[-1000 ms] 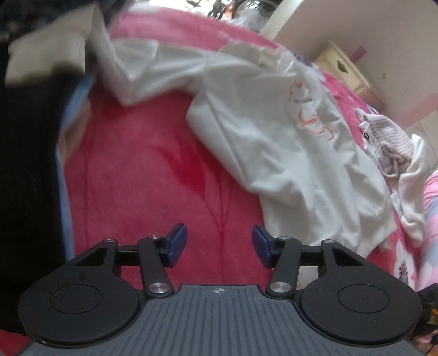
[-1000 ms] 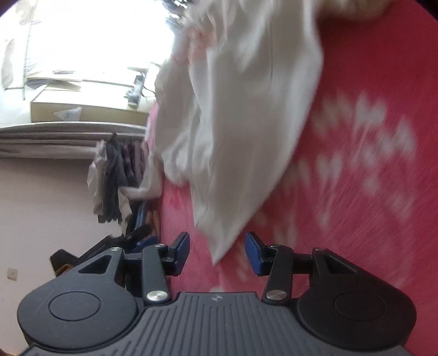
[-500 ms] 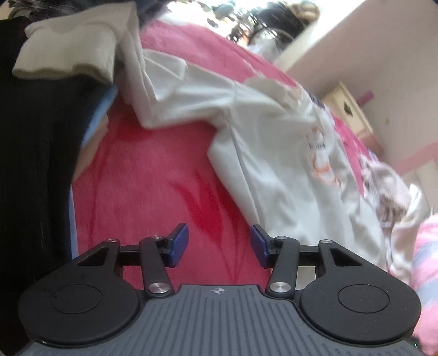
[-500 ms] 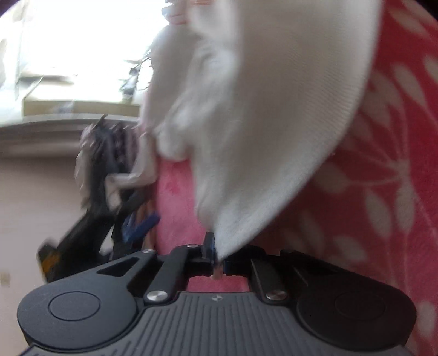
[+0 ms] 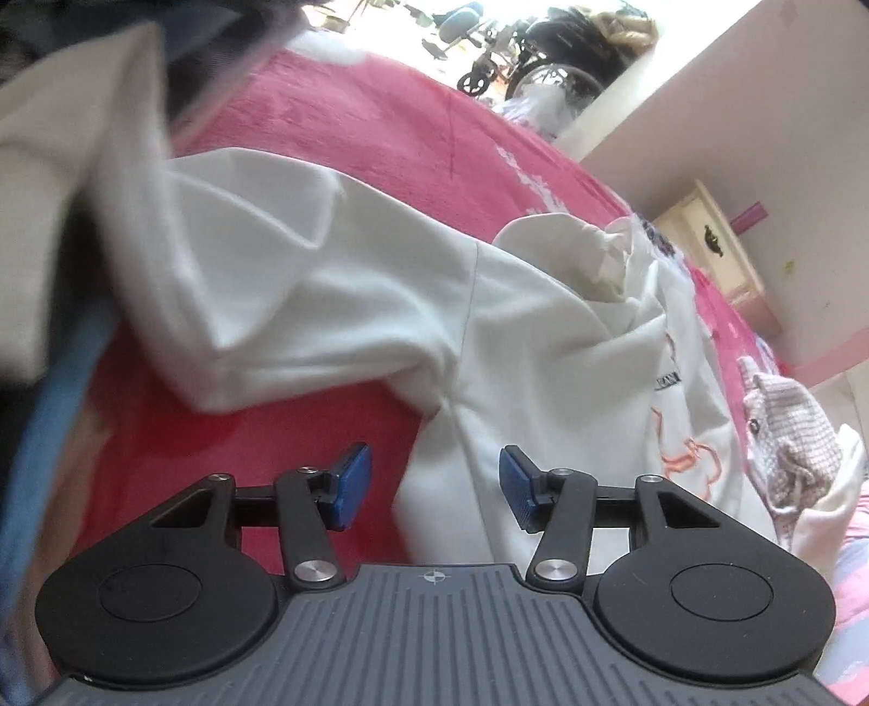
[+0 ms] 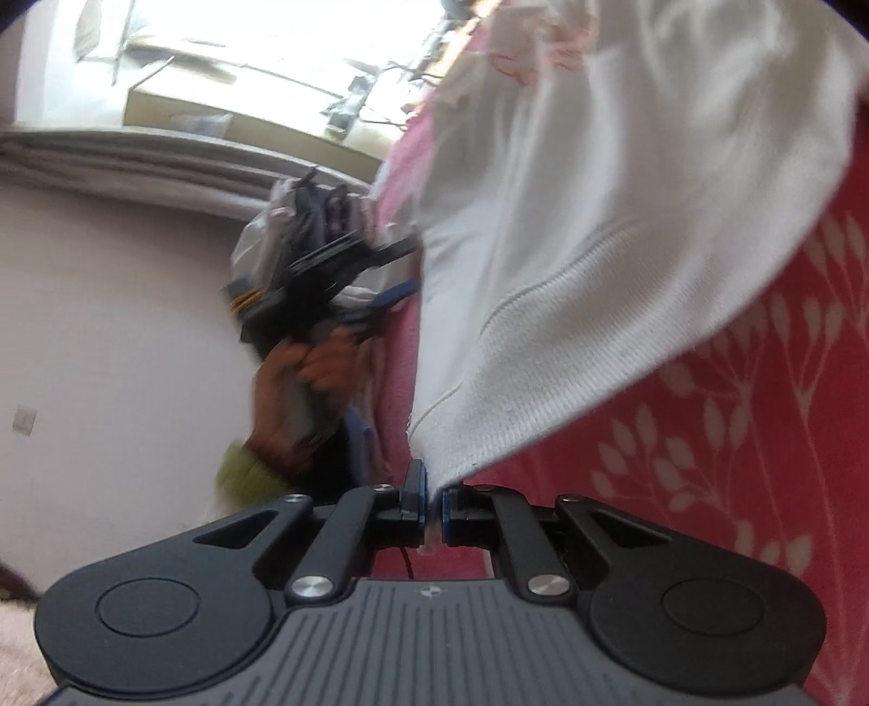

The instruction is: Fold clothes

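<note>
A white sweatshirt (image 5: 380, 304) with an orange print lies crumpled on the pink bedspread (image 5: 380, 136), one sleeve stretched toward the left. My left gripper (image 5: 434, 483) is open and empty, low over the sweatshirt's side edge below the armpit. My right gripper (image 6: 433, 502) is shut on the ribbed hem corner of the white sweatshirt (image 6: 597, 244) and holds it up off the bedspread (image 6: 760, 434). The left gripper and the hand holding it show in the right wrist view (image 6: 337, 282).
Dark and beige clothes (image 5: 49, 190) are piled at the left of the bed. A checked pink garment (image 5: 787, 434) lies at the right. A cream bedside cabinet (image 5: 711, 244) stands by the wall. A wheeled chair (image 5: 521, 49) stands beyond the bed.
My right gripper shut on the sweatshirt's hem corner and lifted it. My left gripper moved forward and down toward the sweatshirt's side, still open.
</note>
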`<action>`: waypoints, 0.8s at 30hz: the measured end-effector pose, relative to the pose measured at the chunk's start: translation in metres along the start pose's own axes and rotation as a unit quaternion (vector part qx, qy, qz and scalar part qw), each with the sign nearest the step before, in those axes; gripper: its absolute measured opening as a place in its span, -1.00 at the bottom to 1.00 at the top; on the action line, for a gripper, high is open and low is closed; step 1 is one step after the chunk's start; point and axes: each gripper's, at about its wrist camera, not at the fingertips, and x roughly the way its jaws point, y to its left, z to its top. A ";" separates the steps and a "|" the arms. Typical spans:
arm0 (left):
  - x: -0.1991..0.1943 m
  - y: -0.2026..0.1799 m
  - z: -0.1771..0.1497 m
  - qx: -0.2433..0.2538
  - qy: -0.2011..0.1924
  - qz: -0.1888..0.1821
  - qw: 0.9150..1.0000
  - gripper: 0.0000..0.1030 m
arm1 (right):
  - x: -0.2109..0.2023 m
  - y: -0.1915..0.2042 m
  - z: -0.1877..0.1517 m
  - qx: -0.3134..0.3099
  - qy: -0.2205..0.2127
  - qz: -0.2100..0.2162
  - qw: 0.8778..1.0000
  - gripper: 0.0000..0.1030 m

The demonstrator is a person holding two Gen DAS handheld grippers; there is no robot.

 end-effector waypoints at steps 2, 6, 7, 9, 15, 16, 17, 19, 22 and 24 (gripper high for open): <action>0.012 -0.005 0.005 0.005 0.015 0.009 1.000 -0.18 | -0.005 0.005 0.002 -0.022 0.004 -0.014 1.000 -0.88; 0.025 -0.014 0.007 0.007 0.029 0.024 0.999 -0.79 | -0.005 -0.003 0.004 -0.024 0.020 -0.039 0.999 -0.88; 0.025 -0.016 0.008 0.007 0.029 0.019 0.999 -0.89 | -0.004 -0.004 0.004 -0.023 0.022 -0.041 0.999 -0.88; 0.012 -0.019 0.015 -0.014 0.019 -0.021 0.999 -0.91 | -0.008 -0.003 0.005 -0.028 0.024 -0.042 0.998 -0.88; -0.044 -0.001 0.031 -0.065 -0.037 -0.157 0.985 -0.92 | -0.049 0.020 0.012 -0.097 0.013 -0.027 0.995 -0.88; -0.042 0.008 0.027 -0.062 -0.030 -0.139 0.988 -0.92 | -0.053 0.021 0.012 -0.100 0.015 -0.019 0.995 -0.88; -0.037 0.018 0.023 -0.060 -0.021 -0.114 0.992 -0.92 | -0.048 0.015 0.009 -0.094 0.028 -0.021 0.995 -0.88; -0.020 0.042 0.014 -0.070 0.012 -0.074 0.995 -0.92 | -0.034 0.002 0.001 -0.076 0.057 -0.027 0.995 -0.87; 0.001 0.070 0.003 -0.082 0.048 -0.035 0.995 -0.92 | -0.007 -0.029 -0.011 -0.012 0.090 -0.058 0.994 -0.83; -0.007 0.060 0.003 -0.053 0.036 -0.030 0.997 -0.91 | 0.012 -0.051 -0.020 0.031 0.112 -0.079 0.990 -0.82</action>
